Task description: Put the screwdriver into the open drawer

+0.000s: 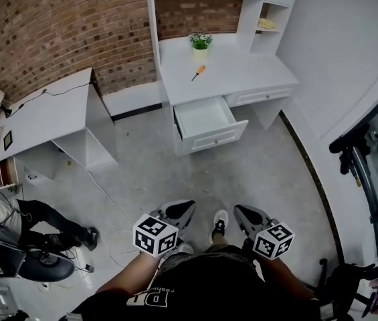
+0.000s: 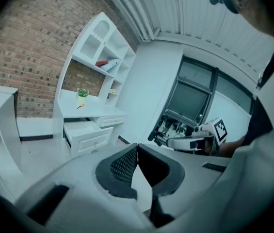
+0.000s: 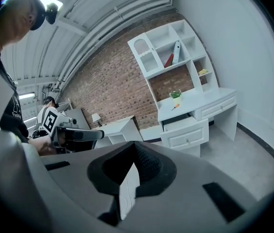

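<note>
Brick-walled room, screwdriver (image 1: 198, 72) on white desk (image 1: 242, 69), open drawer (image 1: 215, 139) below; left claw (image 2: 137, 147) and right claw (image 3: 135, 147) together, empty.

- screwdriver (image 1: 198, 72): orange handle
- desk (image 1: 242, 72), drawer (image 1: 205, 116): white
- wall (image 1: 55, 25): red-brown brick pattern
- plant (image 1: 201, 41): green
- floor (image 1: 242, 172): pale grey
- left gripper (image 1: 187, 207): cube with black-and-white square markers

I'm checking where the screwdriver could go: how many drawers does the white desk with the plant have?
2: an open drawer at the left in the head view, and a closed drawer right of it. More may be hidden.
</note>
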Demonstrator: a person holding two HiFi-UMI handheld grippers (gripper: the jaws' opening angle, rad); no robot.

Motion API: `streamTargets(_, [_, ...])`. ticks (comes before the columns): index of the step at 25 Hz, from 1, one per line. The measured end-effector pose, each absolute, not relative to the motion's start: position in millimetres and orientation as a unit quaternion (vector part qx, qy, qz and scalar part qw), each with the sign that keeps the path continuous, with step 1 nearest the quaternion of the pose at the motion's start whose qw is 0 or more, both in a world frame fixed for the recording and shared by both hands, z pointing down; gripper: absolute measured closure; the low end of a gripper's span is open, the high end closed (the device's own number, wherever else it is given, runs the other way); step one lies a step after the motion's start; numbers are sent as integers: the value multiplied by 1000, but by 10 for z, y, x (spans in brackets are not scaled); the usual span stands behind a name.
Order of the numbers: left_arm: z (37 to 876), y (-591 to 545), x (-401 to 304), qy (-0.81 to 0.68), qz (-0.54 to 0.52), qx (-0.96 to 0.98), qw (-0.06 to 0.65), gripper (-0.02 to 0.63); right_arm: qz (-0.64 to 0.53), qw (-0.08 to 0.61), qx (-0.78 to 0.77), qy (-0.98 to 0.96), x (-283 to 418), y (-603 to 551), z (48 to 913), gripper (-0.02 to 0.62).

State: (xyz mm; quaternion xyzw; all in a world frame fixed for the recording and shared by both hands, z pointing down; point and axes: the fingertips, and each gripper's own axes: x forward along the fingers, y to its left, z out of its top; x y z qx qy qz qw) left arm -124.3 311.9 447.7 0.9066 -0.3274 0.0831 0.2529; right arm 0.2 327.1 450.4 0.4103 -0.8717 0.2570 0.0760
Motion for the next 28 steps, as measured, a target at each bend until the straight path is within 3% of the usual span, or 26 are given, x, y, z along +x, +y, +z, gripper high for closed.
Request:
streamTargets(3, [4445, 2896, -1167, -334, 68, 899, 276, 588, 265, 67, 407, -872, 101, 3021, 4517, 592])
streamTargets(12, [4344, 2213, -922, -353, 104, 898, 241, 588, 265, 45, 395, -878, 361, 2180, 4420, 592])
streamTargets(28, [4383, 1154, -247, -382, 139, 879, 250, 588, 290, 33, 372, -881, 1137, 1089, 4447, 591])
